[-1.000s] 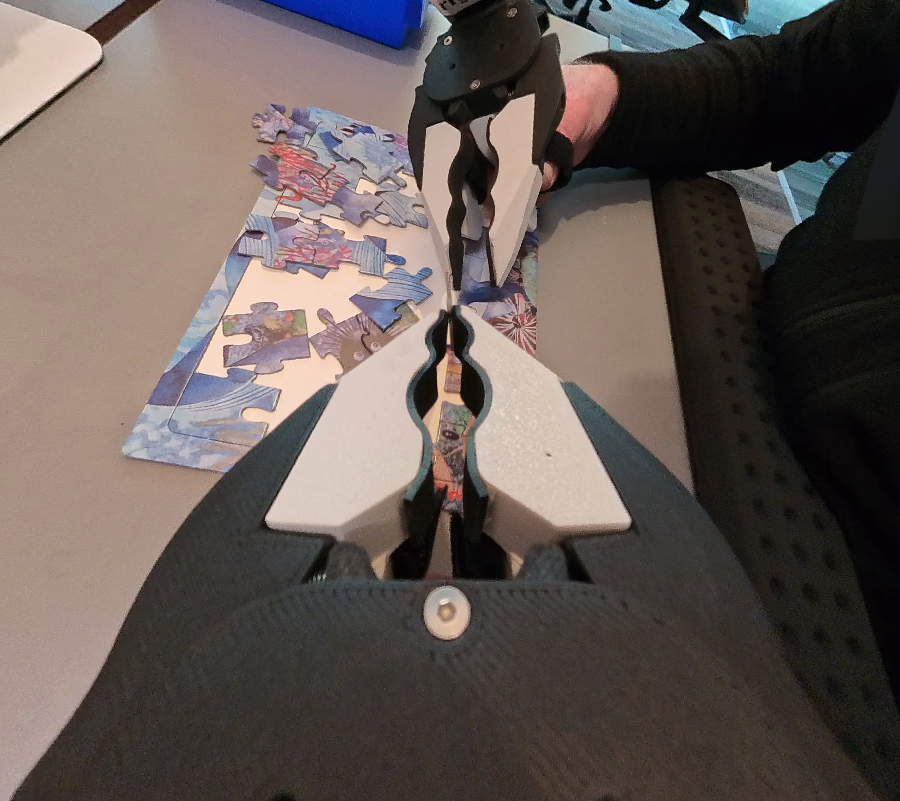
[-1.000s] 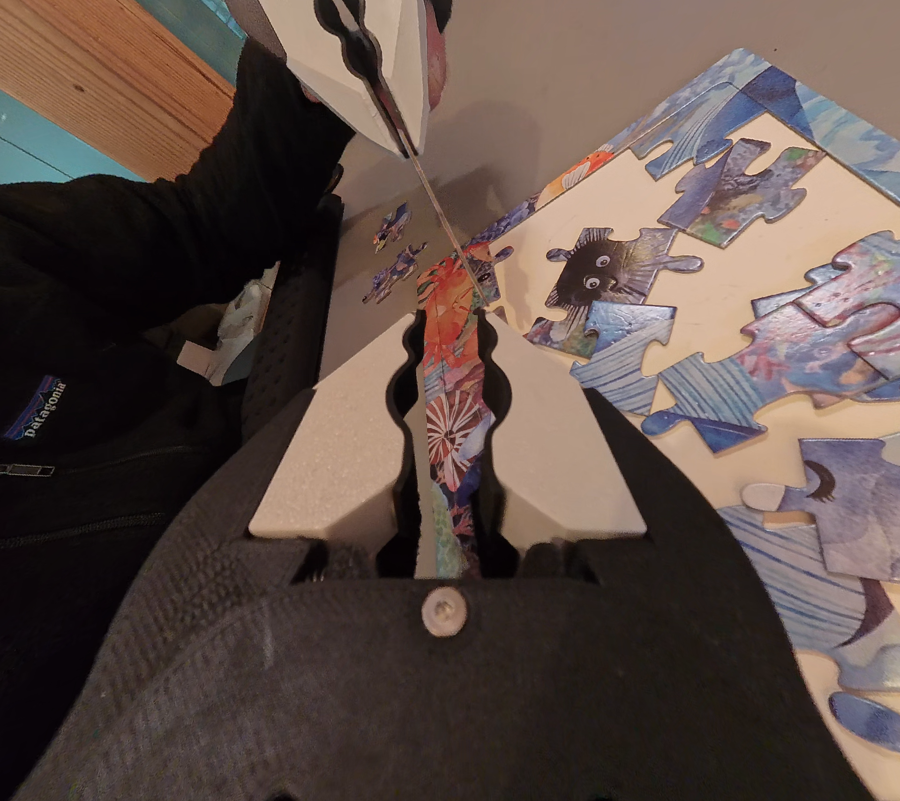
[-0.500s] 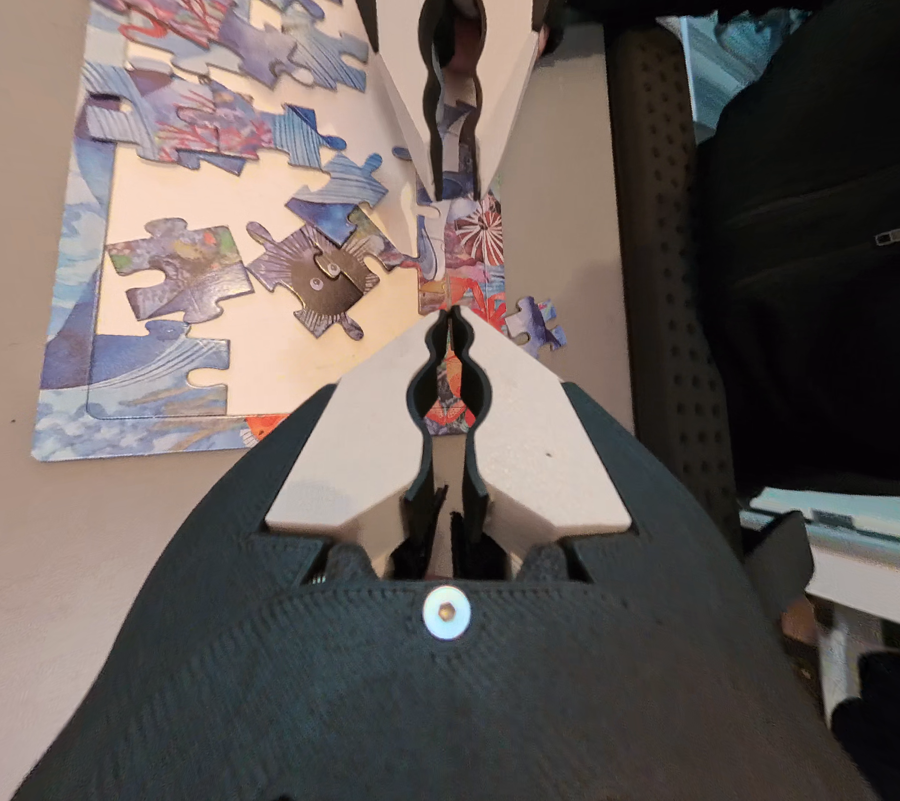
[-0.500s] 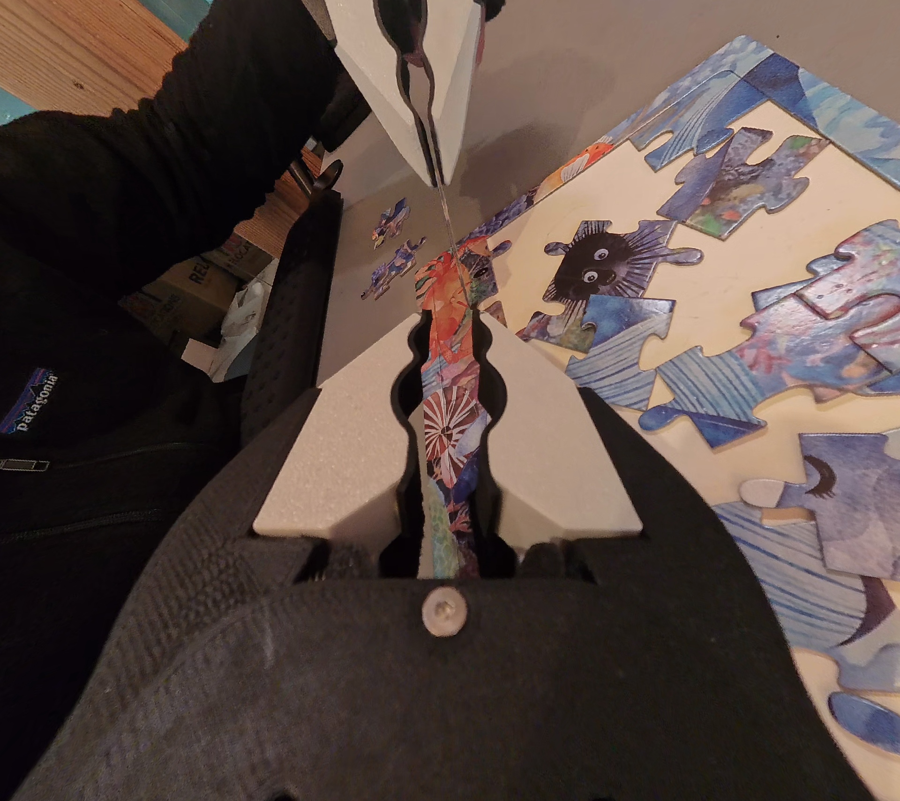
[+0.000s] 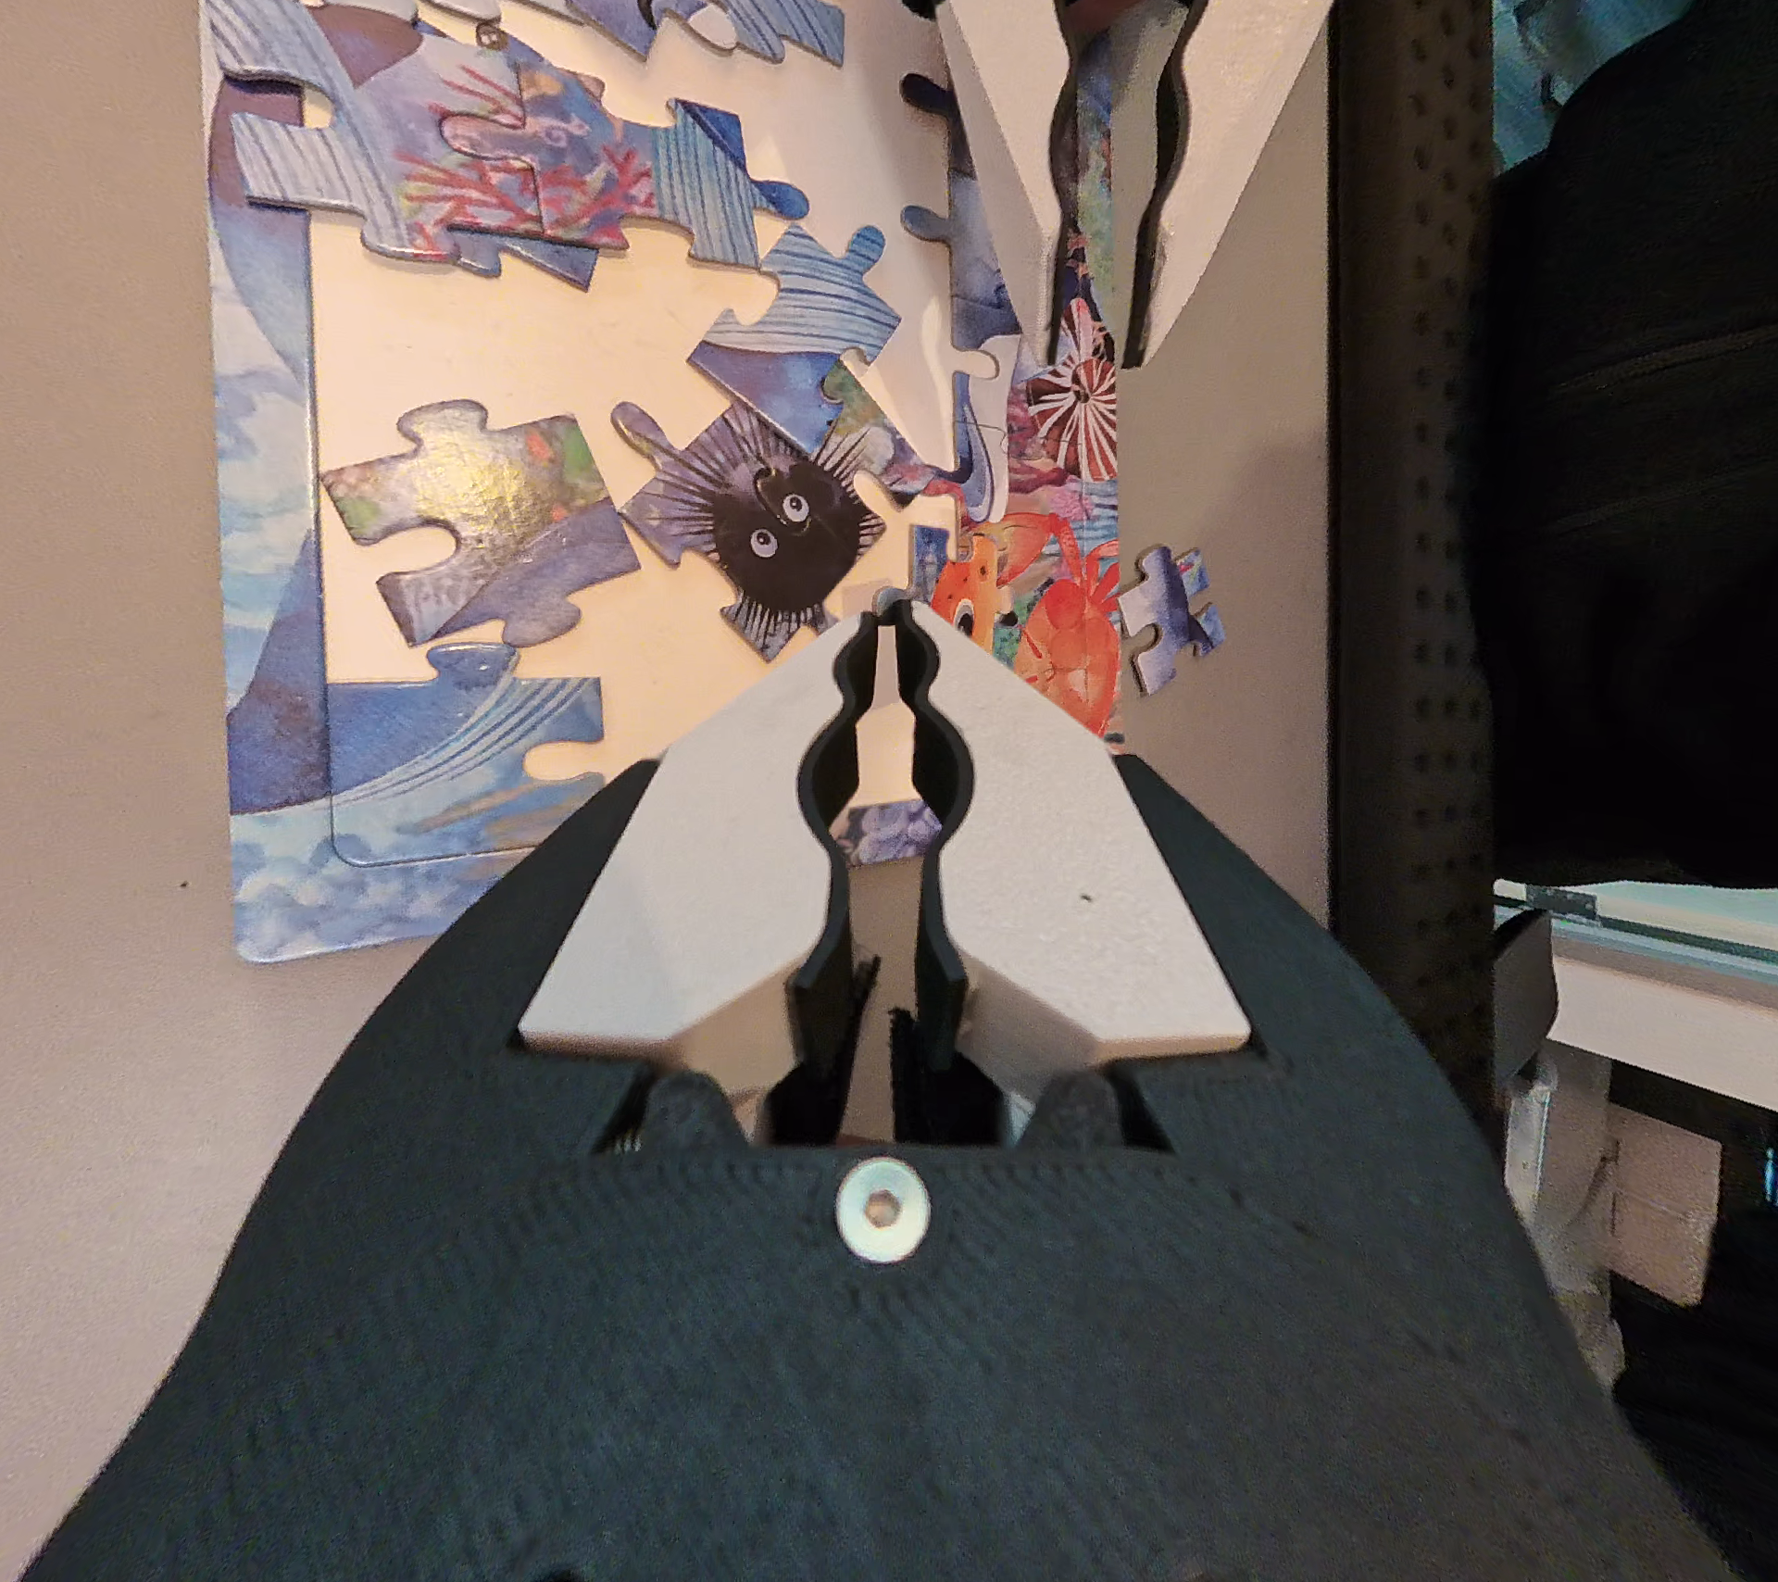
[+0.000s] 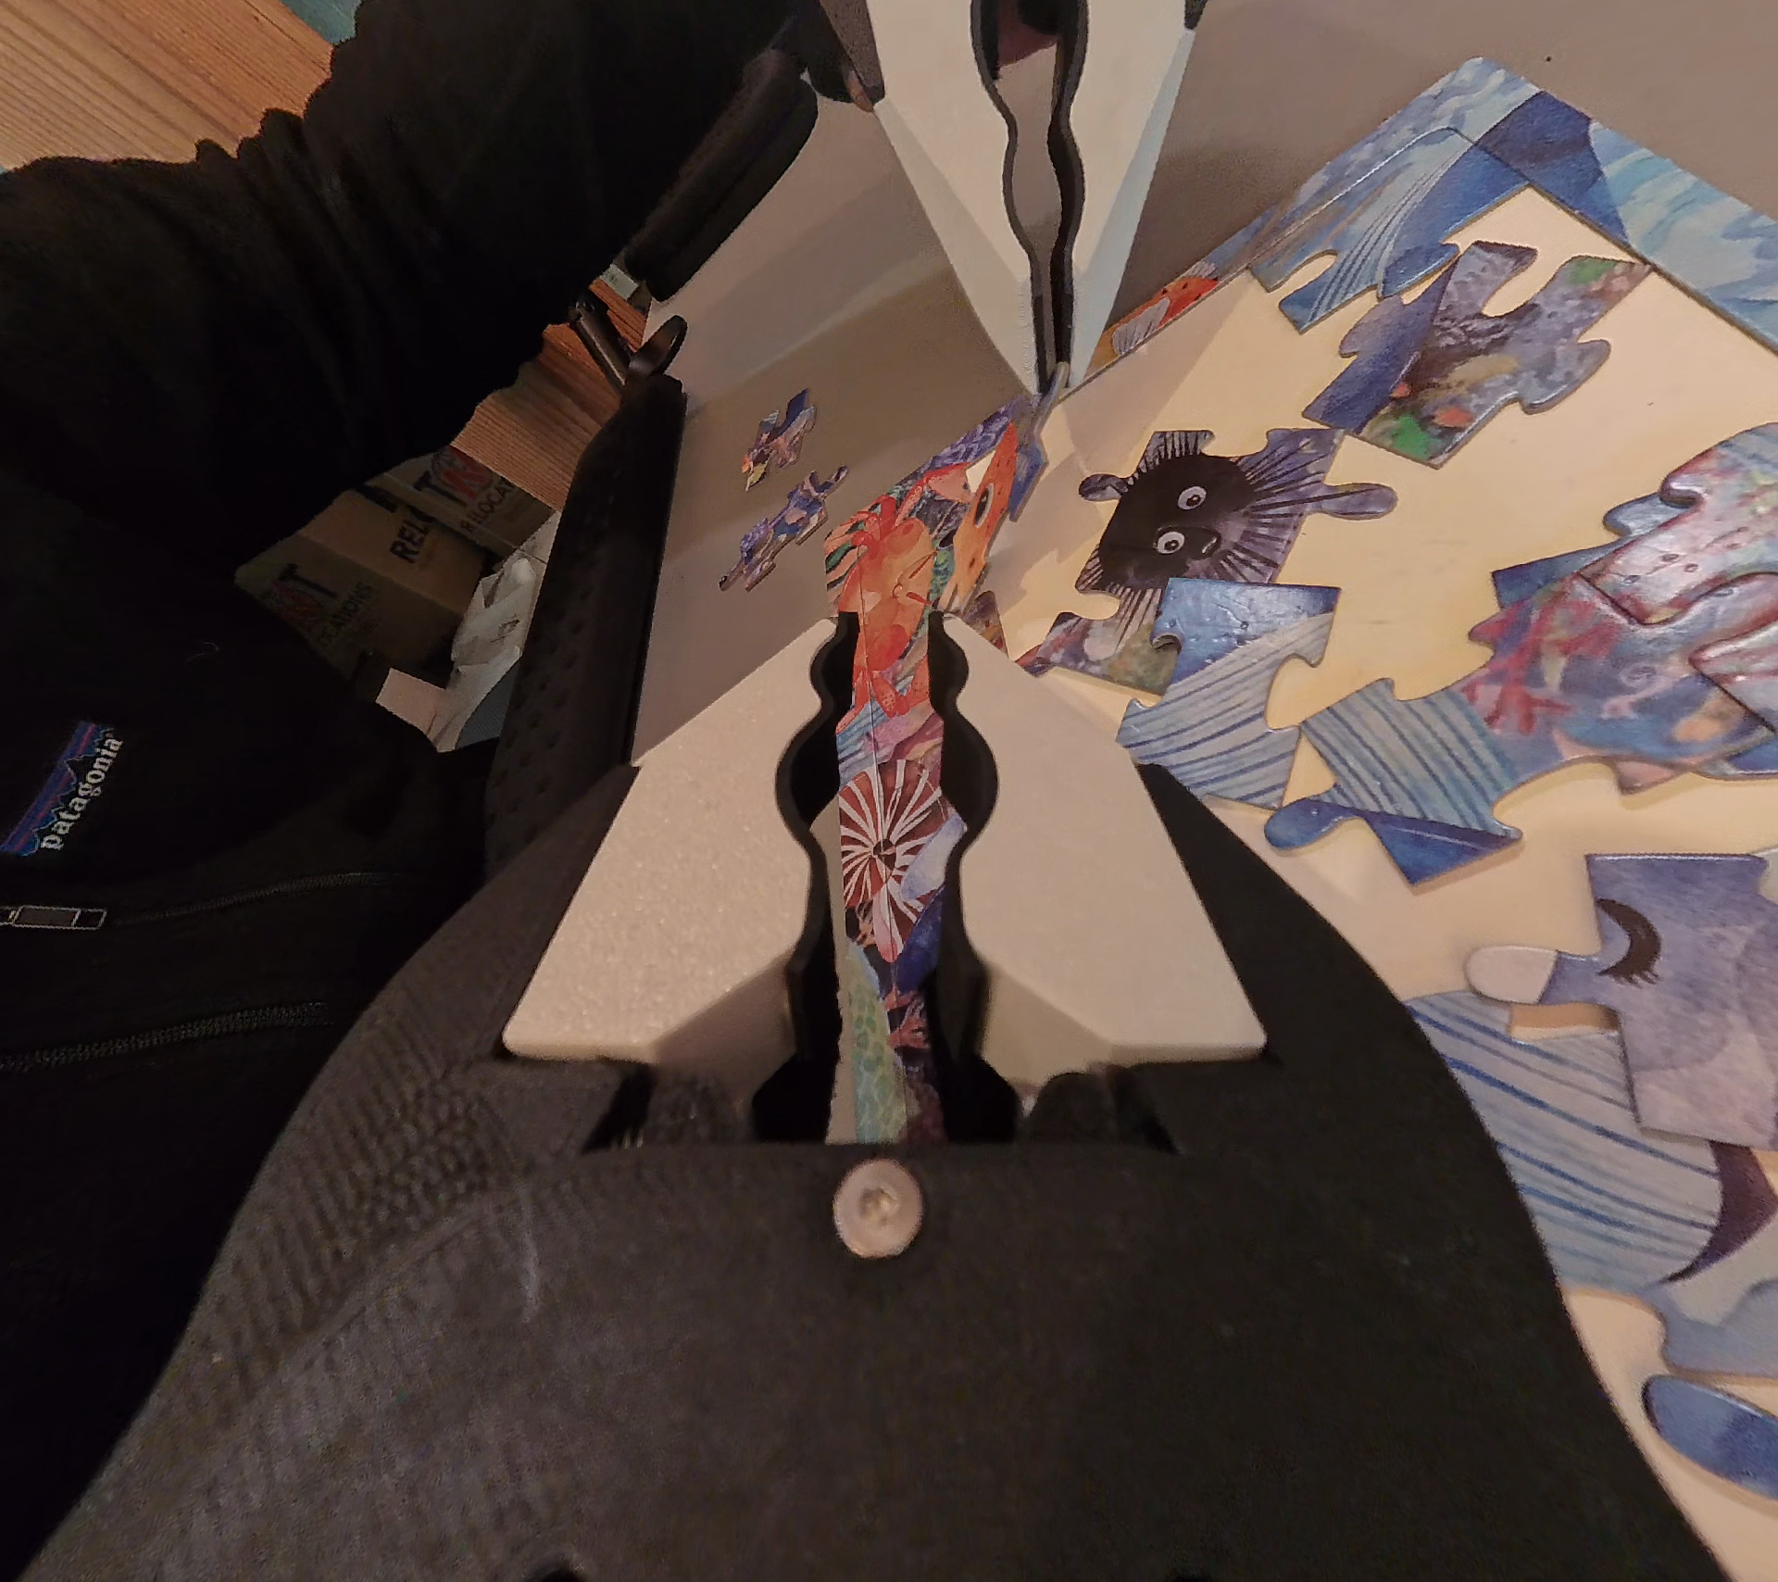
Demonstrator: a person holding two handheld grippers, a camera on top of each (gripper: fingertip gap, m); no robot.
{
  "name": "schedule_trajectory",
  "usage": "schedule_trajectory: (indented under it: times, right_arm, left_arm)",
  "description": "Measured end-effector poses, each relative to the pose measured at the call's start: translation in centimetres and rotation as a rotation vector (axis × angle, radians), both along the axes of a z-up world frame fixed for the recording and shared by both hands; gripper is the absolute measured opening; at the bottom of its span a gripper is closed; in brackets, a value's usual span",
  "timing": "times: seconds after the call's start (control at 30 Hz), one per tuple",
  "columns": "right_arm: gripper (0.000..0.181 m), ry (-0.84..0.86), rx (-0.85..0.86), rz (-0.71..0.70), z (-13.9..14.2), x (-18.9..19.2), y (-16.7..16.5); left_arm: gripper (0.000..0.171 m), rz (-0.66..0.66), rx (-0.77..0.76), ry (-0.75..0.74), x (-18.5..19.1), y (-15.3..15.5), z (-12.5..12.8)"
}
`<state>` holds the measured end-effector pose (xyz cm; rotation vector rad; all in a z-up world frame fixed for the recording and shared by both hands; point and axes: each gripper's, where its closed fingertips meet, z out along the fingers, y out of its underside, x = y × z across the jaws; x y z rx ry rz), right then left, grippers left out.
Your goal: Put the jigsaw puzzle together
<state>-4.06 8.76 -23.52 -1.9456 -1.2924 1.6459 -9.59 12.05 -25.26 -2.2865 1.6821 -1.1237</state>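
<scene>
The flat cardboard jigsaw puzzle with a blue sea-pattern frame [image 5: 265,670] lay on the plain beige surface [image 5: 96,477]. Its cream base was only partly filled. A joined strip with an orange crab and a red-and-white fan shape [image 5: 1063,602] ran along the frame's edge nearest the person. Loose blue striped pieces and a piece showing a black spiky sea urchin with two eyes [image 5: 770,535] sat scattered on the base. One small blue-and-white loose piece [image 5: 1169,617] lay off the frame on the surface, just beside the crab strip (the right wrist view showed two such pieces there).

The left tongs [image 5: 890,617] hung over the frame's near corner beside the crab strip. Their tips were drawn almost together on what looked like a thin pale blue piece seen edge-on [image 6: 1052,386], though it was too small to be sure.

The right tongs [image 6: 890,631] faced them from the other end of the strip. They stood narrowly apart with nothing between them. A black fleece sleeve [image 6: 433,140] reached in behind the left tongs.
</scene>
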Motion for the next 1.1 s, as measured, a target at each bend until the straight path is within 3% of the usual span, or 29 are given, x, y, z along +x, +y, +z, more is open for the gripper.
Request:
schedule_trajectory:
  times: [0.6,1.1]
  right_arm:
    - [0.012,0.005,-0.008,0.004,0.0,0.1,0.0]
    - [0.011,0.007,-0.009,0.005,0.0,0.2,0.0]
  left_arm:
    - [0.003,-0.108,0.035,0.157,0.7,0.9,-1.9]
    - [0.003,-0.117,0.061,0.192,0.7,0.8,-2.3]
